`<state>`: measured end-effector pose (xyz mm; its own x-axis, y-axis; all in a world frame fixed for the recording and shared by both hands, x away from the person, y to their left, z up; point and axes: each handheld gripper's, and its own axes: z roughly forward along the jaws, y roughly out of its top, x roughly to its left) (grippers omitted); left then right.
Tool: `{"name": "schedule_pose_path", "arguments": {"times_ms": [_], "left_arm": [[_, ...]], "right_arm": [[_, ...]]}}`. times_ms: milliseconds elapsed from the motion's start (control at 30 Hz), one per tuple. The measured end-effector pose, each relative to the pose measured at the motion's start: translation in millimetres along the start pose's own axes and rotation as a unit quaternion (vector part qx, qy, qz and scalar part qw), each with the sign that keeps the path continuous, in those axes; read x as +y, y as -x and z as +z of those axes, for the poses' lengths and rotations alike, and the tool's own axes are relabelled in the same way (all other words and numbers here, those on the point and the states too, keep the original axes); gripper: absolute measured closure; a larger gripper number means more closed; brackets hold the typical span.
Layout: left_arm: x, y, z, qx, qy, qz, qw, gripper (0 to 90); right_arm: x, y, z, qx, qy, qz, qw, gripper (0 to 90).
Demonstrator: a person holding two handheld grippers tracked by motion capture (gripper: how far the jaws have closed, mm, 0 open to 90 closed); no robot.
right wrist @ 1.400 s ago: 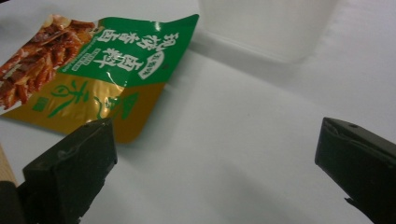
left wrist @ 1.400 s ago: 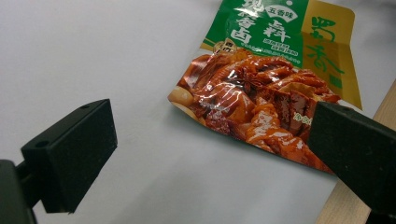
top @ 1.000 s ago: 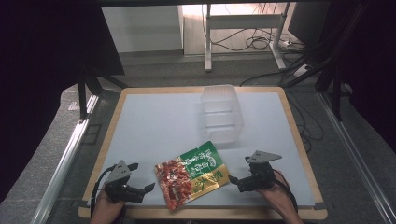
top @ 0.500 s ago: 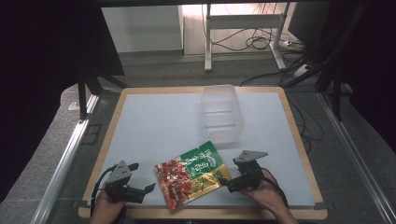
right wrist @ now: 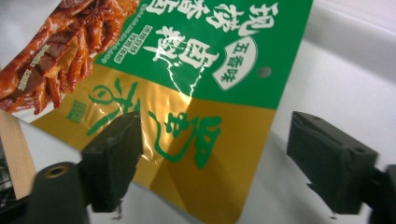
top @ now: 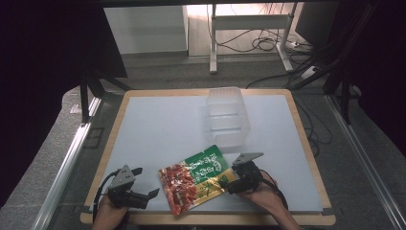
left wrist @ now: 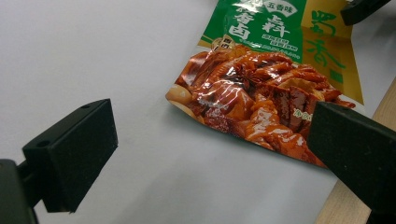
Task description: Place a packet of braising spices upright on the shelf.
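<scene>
A snack packet (top: 198, 179), green and gold at one end with red food pictured at the other, lies flat near the table's front edge. My right gripper (top: 231, 183) sits at its right end. In the right gripper view the jaws straddle the packet's gold corner (right wrist: 187, 79); my right gripper (right wrist: 215, 154) has just been closing, and its pads stand apart from the foil. My left gripper (top: 146, 182) rests open to the left of the packet. The left gripper view has the packet's red end (left wrist: 261, 88) just beyond the wide jaws of my left gripper (left wrist: 210, 140).
A clear plastic container (top: 227, 117) stands behind the packet at the middle back of the white mat. The wooden table edge (top: 206, 219) runs just in front of both hands. Cables and a stand's legs lie on the floor beyond the table.
My right gripper has moved left onto the packet's right corner and its jaws have narrowed. The left gripper and the packet have not moved.
</scene>
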<state>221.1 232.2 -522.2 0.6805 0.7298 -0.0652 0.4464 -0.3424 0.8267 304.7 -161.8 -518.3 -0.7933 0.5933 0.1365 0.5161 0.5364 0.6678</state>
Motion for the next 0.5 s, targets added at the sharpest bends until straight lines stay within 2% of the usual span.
{"name": "schedule_pose_path", "arguments": {"times_ms": [67,100,167,367,500], "left_arm": [[0.0,0.0,0.0,0.000,0.000,0.000,1.0000,1.7],[0.0,0.0,0.0,0.000,0.000,0.000,1.0000,1.7],[0.0,0.0,0.1,0.000,0.000,0.000,1.0000,1.7],[0.0,0.0,0.1,0.000,-0.001,0.000,1.0000,1.8],[0.0,0.1,0.2,0.001,-0.001,0.000,1.0000,1.8]], "right_arm": [[0.8,-0.1,0.4,0.003,0.001,-0.002,1.0000,21.7],[3.2,-1.0,1.3,0.004,0.006,-0.002,1.0000,26.7],[4.2,-1.1,1.9,0.005,0.008,-0.004,0.9999,28.2],[15.8,-3.3,5.2,0.008,0.021,-0.016,0.9996,43.1],[22.3,-3.6,9.3,0.016,0.023,-0.020,0.9994,48.0]]}}
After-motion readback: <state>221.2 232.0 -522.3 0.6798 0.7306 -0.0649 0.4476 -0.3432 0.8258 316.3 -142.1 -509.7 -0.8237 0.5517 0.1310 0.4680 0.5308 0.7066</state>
